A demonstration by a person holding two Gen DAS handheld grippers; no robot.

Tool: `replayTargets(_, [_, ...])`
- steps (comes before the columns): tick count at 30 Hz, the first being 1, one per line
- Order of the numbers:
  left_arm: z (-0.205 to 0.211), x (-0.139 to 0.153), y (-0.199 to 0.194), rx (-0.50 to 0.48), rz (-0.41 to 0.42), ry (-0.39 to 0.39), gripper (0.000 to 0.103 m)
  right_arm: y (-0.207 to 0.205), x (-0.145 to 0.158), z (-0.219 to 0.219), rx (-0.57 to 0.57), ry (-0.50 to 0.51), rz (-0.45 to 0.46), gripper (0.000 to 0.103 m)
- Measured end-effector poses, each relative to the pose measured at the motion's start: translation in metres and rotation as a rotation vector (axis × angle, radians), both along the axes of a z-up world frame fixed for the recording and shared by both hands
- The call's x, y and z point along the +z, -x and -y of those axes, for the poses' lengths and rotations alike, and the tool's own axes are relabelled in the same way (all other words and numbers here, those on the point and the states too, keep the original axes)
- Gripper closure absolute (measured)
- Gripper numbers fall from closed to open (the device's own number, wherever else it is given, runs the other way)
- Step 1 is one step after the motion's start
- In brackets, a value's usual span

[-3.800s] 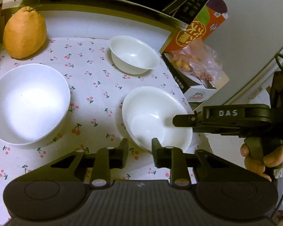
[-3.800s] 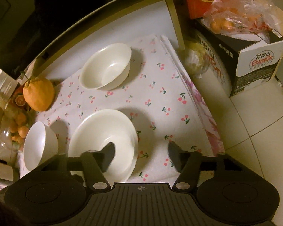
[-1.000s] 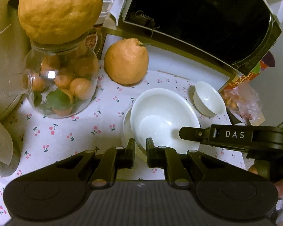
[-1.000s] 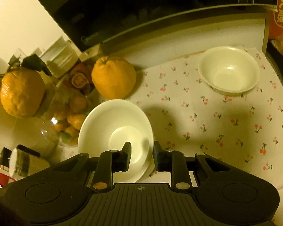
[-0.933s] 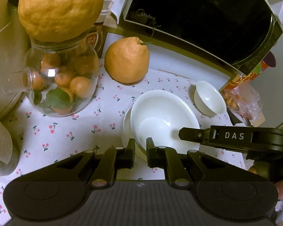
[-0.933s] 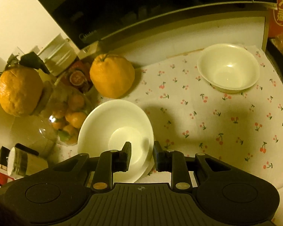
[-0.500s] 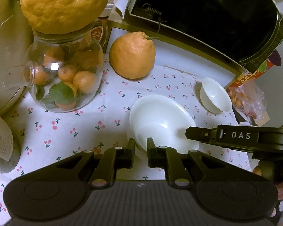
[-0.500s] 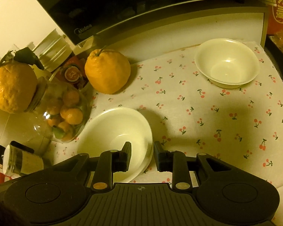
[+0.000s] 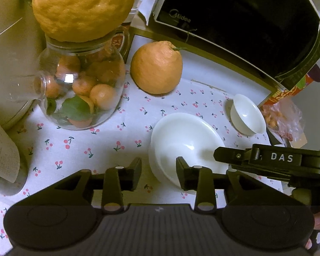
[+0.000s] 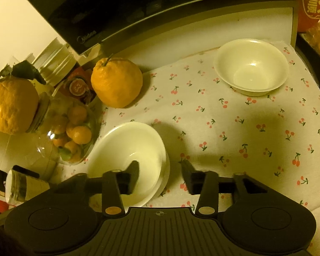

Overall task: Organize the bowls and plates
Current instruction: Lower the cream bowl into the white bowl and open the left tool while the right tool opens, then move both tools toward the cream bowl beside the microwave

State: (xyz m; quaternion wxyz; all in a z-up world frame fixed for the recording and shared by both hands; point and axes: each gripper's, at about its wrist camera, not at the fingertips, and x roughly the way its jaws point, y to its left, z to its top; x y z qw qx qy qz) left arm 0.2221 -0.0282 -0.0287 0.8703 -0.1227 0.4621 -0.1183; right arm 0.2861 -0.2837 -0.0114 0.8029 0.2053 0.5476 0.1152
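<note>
Two white bowls sit nested as a stack (image 9: 181,143) on the cherry-print cloth (image 9: 79,147); the stack also shows in the right wrist view (image 10: 128,149). A smaller white bowl (image 9: 247,115) stands apart at the far right, seen too in the right wrist view (image 10: 251,66). My left gripper (image 9: 159,170) is open, its jaws astride the stack's near left rim. My right gripper (image 10: 160,175) is open, jaws astride the stack's right rim. The right gripper's body (image 9: 275,162) shows in the left wrist view.
A glass jar of small oranges (image 9: 81,91) topped by a large citrus (image 9: 83,6) stands at left. Another large citrus (image 9: 156,68) sits behind the stack. A black microwave (image 9: 234,21) lines the back. A bottle (image 9: 2,155) is near left; a box and bagged fruit (image 9: 283,115) at right.
Both grippers held the bowl shut half a second ago; both have now opened and released it onto the stack. The views have shifted slightly.
</note>
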Motion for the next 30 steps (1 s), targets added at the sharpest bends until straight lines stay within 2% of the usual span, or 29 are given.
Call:
replayTargets(2, [0.0, 0.0, 0.0, -0.001, -0.001, 0.003, 0.065, 0.0, 0.001, 0.001, -0.003, -0.005, 0.0, 0.051])
replayTargets(6, [0.002, 0.003, 0.001, 0.001, 0.01, 0.006, 0.052, 0.0, 0.004, 0.004, -0.009, -0.017, 0.003, 0.046])
replayTargets(10, [0.004, 0.008, 0.003, -0.003, 0.029, 0.002, 0.045, 0.0, 0.009, 0.012, -0.019, -0.022, 0.015, 0.04])
replayTargets(18, [0.021, 0.023, 0.005, -0.026, 0.092, -0.021, 0.02, -0.005, 0.022, 0.04, -0.075, -0.05, 0.053, 0.031])
replayTargets(24, [0.041, 0.031, -0.001, -0.047, 0.113, -0.055, 0.01, -0.009, 0.023, 0.065, -0.122, -0.074, 0.067, 0.022])
replayTargets(30, [0.063, 0.039, -0.014, -0.063, 0.125, -0.081, 0.004, -0.015, 0.013, 0.092, -0.166, -0.101, 0.066, 0.019])
